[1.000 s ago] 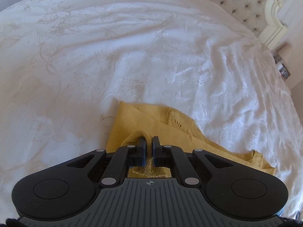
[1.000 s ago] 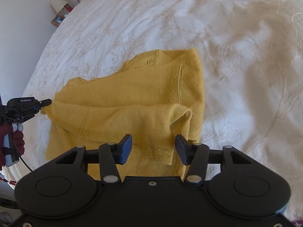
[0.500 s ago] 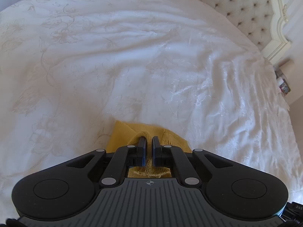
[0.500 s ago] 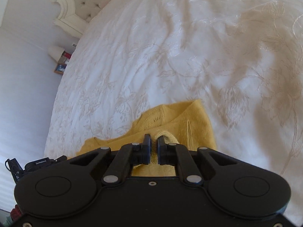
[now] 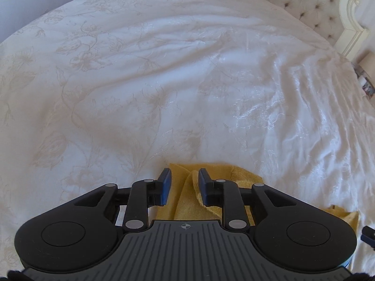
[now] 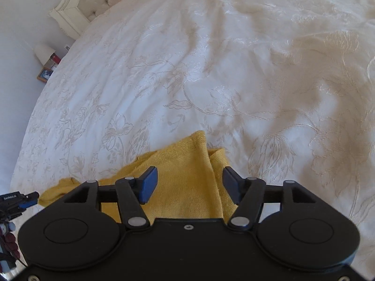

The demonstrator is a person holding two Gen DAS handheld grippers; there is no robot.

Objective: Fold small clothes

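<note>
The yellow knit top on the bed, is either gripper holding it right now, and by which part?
Neither holds the yellow knit top. The left gripper and right gripper are both opening, pads clear of the fabric between them.

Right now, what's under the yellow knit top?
The white embroidered bedspread shows all around the yellow knit top, which lies on it, folded over in layers. Both gripper bodies hide its near part, and anything between the layers is covered.

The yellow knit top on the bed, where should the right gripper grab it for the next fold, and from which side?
Judging by its pose, take the yellow knit top at the raised doubled edge running toward its far corner, coming from above. That ridge stands up off the bedspread, giving the pads something to pinch. The right gripper is opening over it.
</note>
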